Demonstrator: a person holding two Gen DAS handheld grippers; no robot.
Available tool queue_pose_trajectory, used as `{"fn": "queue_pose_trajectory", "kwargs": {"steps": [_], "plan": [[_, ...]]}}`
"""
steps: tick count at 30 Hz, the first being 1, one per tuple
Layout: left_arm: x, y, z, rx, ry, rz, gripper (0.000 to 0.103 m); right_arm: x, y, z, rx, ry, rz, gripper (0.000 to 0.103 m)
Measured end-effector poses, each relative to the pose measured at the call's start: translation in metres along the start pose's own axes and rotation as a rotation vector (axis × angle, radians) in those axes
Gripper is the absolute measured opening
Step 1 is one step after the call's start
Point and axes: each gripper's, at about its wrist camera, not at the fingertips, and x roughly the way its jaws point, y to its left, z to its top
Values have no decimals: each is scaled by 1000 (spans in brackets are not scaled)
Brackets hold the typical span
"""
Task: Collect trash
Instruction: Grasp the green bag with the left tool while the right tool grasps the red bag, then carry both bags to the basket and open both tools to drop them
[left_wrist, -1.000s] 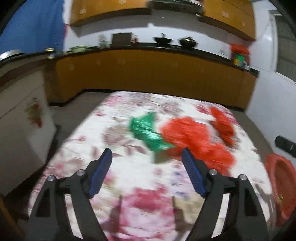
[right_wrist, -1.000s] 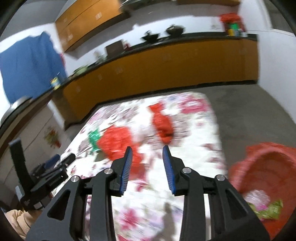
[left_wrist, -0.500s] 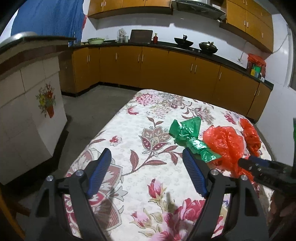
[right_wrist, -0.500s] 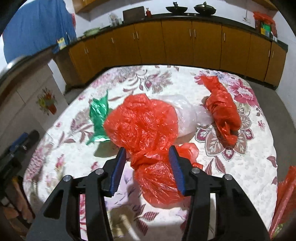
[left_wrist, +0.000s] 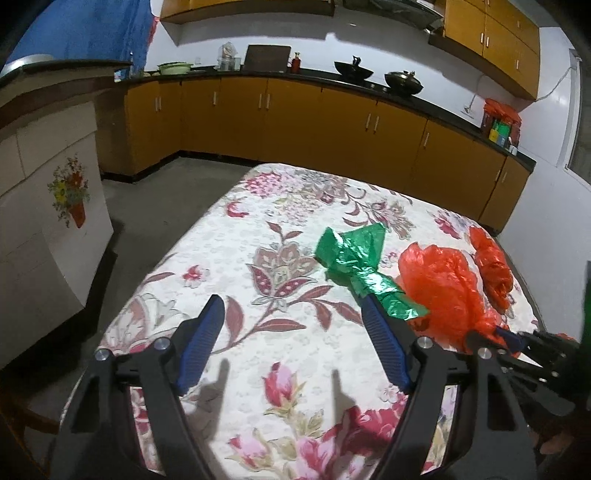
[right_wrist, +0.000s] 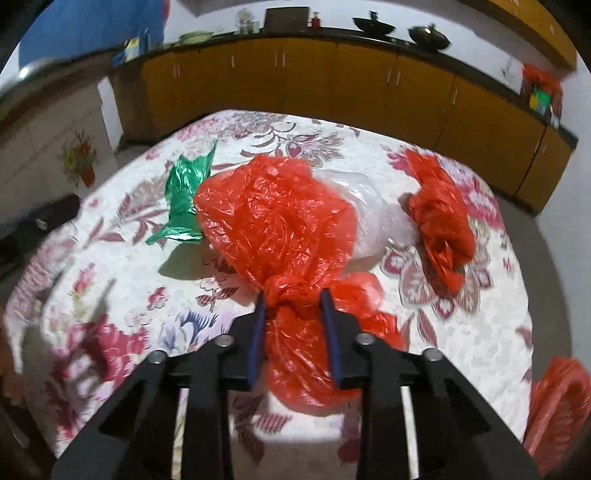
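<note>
The right gripper (right_wrist: 293, 299) has just been closing and its blue pads (right_wrist: 256, 332) now pinch the twisted neck of the big red bag (right_wrist: 273, 225), which lies on the floral table (right_wrist: 476, 332) near its middle, its lower bulge reaching toward the near edge. Touching the bag on its left is a crumpled green bag (right_wrist: 184, 192). Behind it and pressed against it sits a clear bag (right_wrist: 373, 218), and beyond that, toward the right edge, a smaller red bag (right_wrist: 439, 221). A red bin (right_wrist: 557, 402) shows off the table's near right corner.

The left gripper (left_wrist: 291, 317) hangs with its jaws wide and nothing between them, over bare cloth nearer the left edge of the table (left_wrist: 236, 236). Its right finger overlaps the tail of the green bag (left_wrist: 358, 262) in the left wrist view; whether they touch I cannot tell. The red bag (left_wrist: 439, 291) lies just right of that, with the right gripper (left_wrist: 491, 336) at its near side. Orange cabinets (left_wrist: 295, 122) line the far wall.
</note>
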Motion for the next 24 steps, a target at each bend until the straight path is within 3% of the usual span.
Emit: {"fn": "queue_pose_trajectory", "kwargs": {"steps": [7, 14, 17, 19, 24], "plan": [[33, -29, 15, 0, 68, -64, 72, -48, -34, -23, 137, -61, 74, 21], [82, -67, 21, 46, 179, -60, 60, -89, -77, -43, 263, -119, 25, 21], [100, -75, 17, 65, 228, -29, 51, -97, -89, -47, 294, -128, -3, 21], [105, -76, 13, 82, 239, -5, 38, -102, -96, -51, 307, -133, -12, 21], [95, -75, 10, 98, 203, -16, 30, -119, -107, -59, 342, -167, -34, 21]]}}
